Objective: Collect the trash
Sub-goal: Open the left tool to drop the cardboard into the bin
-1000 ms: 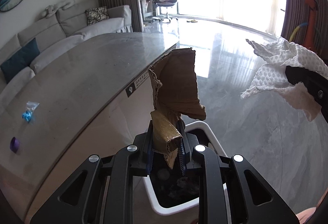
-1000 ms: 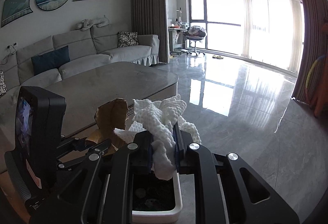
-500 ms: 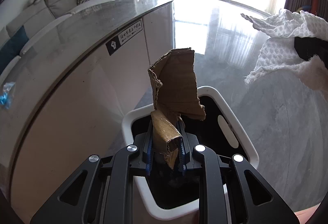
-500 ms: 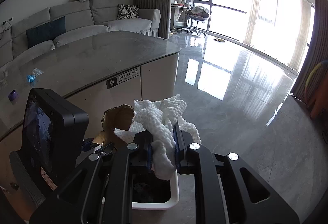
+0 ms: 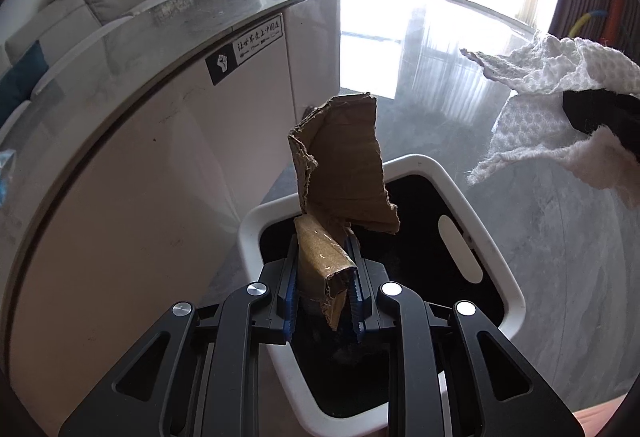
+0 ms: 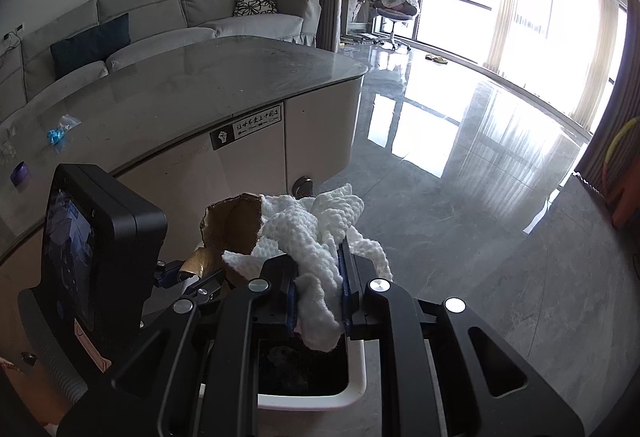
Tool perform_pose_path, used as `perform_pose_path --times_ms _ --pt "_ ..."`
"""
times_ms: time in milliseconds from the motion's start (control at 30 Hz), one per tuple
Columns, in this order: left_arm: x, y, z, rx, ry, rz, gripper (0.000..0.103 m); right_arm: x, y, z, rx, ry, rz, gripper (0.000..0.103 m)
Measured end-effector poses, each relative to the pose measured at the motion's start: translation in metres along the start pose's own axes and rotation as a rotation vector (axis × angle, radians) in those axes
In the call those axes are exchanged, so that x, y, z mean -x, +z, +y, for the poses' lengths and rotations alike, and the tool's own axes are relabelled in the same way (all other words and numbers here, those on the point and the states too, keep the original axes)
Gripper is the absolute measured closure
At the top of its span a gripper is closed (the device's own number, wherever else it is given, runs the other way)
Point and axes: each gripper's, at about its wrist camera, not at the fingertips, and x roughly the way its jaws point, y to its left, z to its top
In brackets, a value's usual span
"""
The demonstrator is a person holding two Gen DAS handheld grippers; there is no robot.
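Trash is up in both grippers, poised over the bin. Biggest thing nearby is the grey stone-topped table [image 6: 224, 85], its pale curved side carrying a black sticker [image 5: 244, 53]; on its top, well apart from the action, lie a blue wrapper [image 6: 60, 133] and a small purple cap [image 6: 19, 173]. On the glossy grey floor [image 6: 460, 205] just beside the table stands the white-rimmed trash bin [image 5: 496, 249], its dark inside holding some debris. Above its opening, the left gripper [image 5: 323, 277] has a torn piece of brown cardboard [image 5: 344, 169] between its blue pads; its jaws have just been opening a little, yet the folded lower end of the cardboard sits against both pads and the piece stands upright. To the right, the right gripper [image 6: 318, 293] is clamped tight on a crumpled white paper towel [image 6: 316, 225], which bulges above the fingers and hangs below them over the bin's near edge.
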Motion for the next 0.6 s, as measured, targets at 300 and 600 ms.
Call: perform_pose_path --times_ms 300,600 --pt "-0.003 -0.011 -0.010 -0.104 0.051 0.001 0.008 -0.015 -0.004 0.006 0.026 -0.015 0.052 0.085" --pt "0.022 -0.010 0.023 -0.046 0.110 -0.048 0.008 -0.020 -0.003 0.006 0.008 0.007 0.065 0.084"
